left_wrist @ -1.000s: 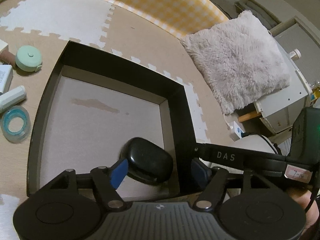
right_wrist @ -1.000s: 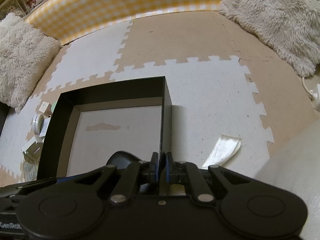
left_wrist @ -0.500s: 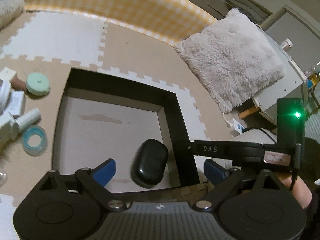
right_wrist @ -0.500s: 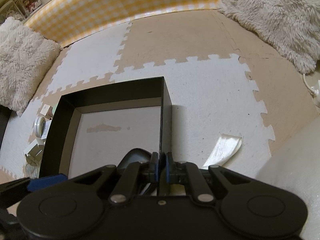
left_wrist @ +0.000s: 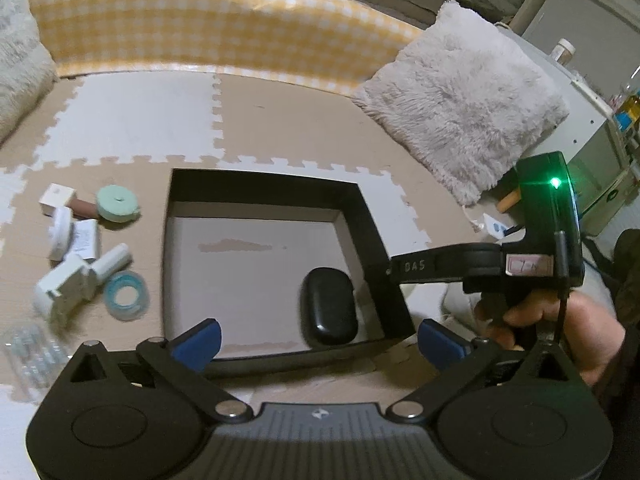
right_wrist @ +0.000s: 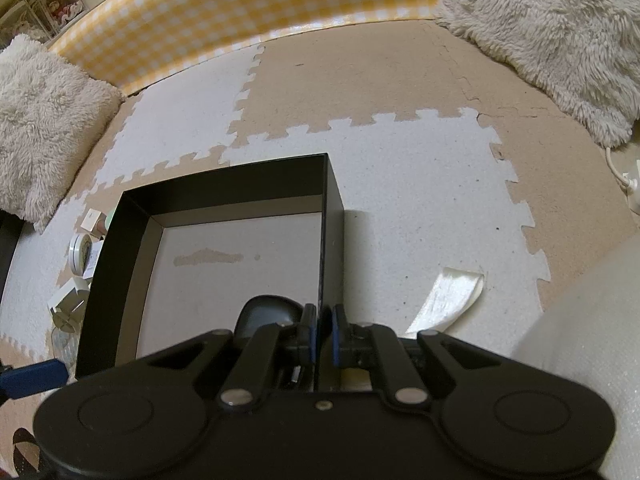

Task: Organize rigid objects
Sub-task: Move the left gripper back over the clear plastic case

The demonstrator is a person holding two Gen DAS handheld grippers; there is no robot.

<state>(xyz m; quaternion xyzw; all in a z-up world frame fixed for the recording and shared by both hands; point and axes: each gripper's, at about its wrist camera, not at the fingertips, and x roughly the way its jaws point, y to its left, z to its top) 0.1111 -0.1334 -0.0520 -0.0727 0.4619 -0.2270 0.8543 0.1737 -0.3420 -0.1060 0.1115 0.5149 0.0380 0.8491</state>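
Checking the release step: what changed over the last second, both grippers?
The left gripper let go of the black case; its jaws are opening, nothing between them, and it has pulled up and back. The case lies in the black box, near its right wall. The right gripper stays shut on that box wall, unmoved. The loose items left of the box are untouched.

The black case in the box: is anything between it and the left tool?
No. In the left wrist view, only bare box floor and the near wall lie between the black case and the opening left tool.
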